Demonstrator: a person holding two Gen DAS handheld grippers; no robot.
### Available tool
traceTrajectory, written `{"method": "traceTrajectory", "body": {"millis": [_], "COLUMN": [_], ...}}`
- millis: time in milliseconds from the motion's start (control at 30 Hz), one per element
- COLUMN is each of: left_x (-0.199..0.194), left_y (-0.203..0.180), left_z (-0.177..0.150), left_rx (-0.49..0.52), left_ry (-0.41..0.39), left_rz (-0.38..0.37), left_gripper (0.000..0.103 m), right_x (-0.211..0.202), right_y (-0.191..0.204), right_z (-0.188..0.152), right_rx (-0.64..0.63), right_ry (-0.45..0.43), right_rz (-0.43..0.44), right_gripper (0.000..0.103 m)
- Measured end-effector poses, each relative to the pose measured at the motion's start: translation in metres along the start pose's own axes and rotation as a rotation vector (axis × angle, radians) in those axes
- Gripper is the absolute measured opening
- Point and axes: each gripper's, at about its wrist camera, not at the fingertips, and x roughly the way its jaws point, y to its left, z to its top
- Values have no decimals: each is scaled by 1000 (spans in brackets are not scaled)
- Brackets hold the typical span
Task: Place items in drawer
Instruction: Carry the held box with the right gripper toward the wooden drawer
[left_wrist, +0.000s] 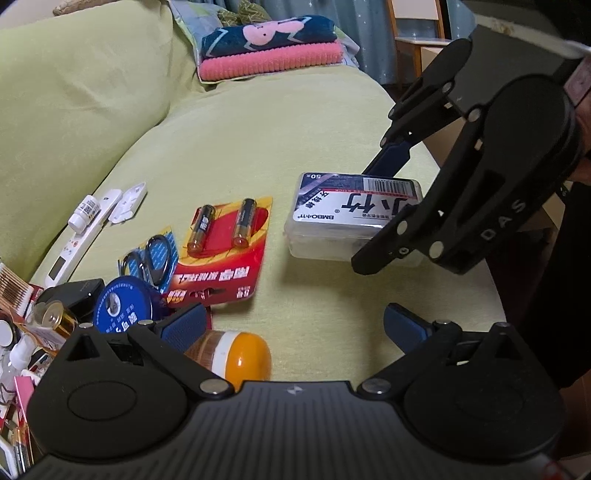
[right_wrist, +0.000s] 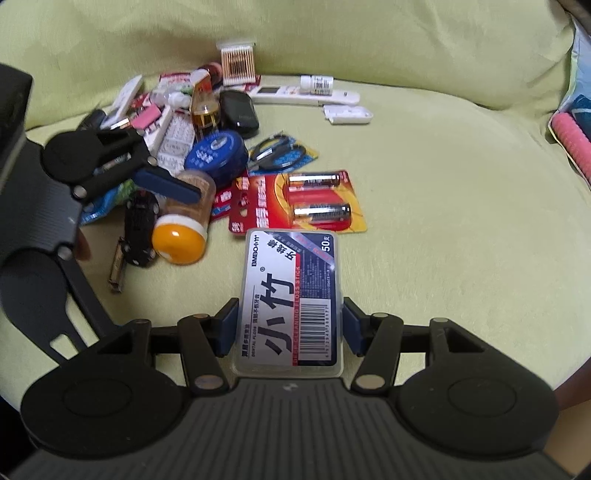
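The floss box (right_wrist: 290, 299) sits clamped between the right gripper (right_wrist: 290, 328) pads, which press its two long sides, above the green cushion (right_wrist: 443, 221). The left gripper (left_wrist: 295, 325) is spread wide and empty, hovering over the orange-capped jar (left_wrist: 236, 354) beside the battery card (left_wrist: 225, 251).

clear rectangular plastic floss-pick box with white, blue and red barcode label (right_wrist: 290, 299) | lid closed | label face up, held level, clamped at both long sides between the blue pads of the right tool (right_wrist: 290, 325) | raised above the green sofa cushion (right_wrist: 443, 240)
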Motion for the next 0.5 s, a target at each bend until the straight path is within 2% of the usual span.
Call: {"method": "traceTrajectory", "body": {"millis": [300, 500], "left_x": [5, 6], "left_y": [-24, -53], "left_z": [8, 21], "left_rx": [-12, 36], "left_ry": [-23, -65], "left_rz": [12, -28], "left_gripper": [102, 102], "right_x": [-35, -68], "right_y": [0, -11], "right_z": [-17, -37], "right_rx": [70, 147], "right_ry": [-35, -66], "right_rz": [-12, -52], "right_gripper": [53, 53]}}
